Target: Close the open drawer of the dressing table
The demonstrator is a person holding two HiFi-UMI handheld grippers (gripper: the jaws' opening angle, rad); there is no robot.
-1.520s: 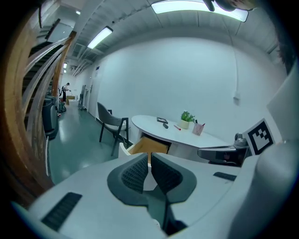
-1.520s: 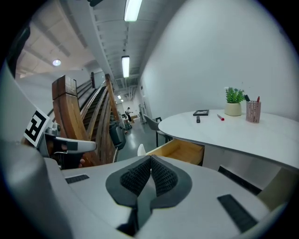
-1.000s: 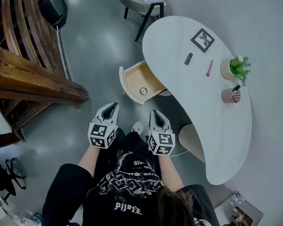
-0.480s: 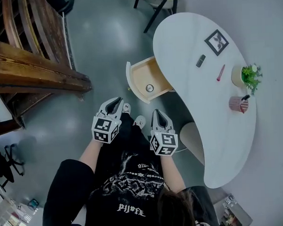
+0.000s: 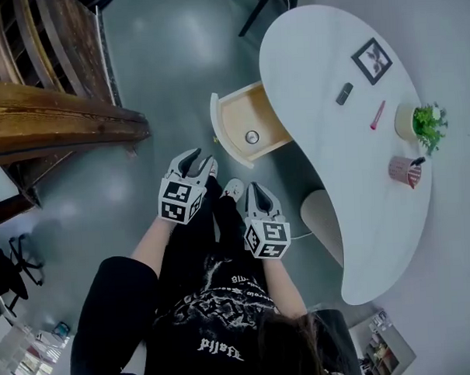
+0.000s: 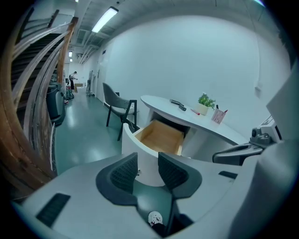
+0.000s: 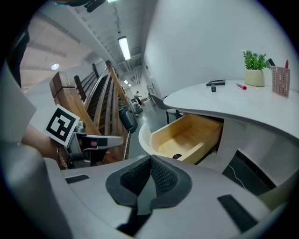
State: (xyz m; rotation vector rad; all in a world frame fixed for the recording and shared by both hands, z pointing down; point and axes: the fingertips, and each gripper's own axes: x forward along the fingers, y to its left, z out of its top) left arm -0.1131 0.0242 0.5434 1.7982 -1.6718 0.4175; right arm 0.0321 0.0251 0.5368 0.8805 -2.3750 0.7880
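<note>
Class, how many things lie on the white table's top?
5, from the far end to the near: picture frame, small dark block, pink pen, potted plant, pink cup. None seems hidden.

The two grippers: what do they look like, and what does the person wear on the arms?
Both the left gripper and the right gripper are light grey, each with a white cube of black square markers and dark, ribbed pads. The person wears a black short-sleeved T-shirt. The left gripper's jaws are opening, nothing between them.
</note>
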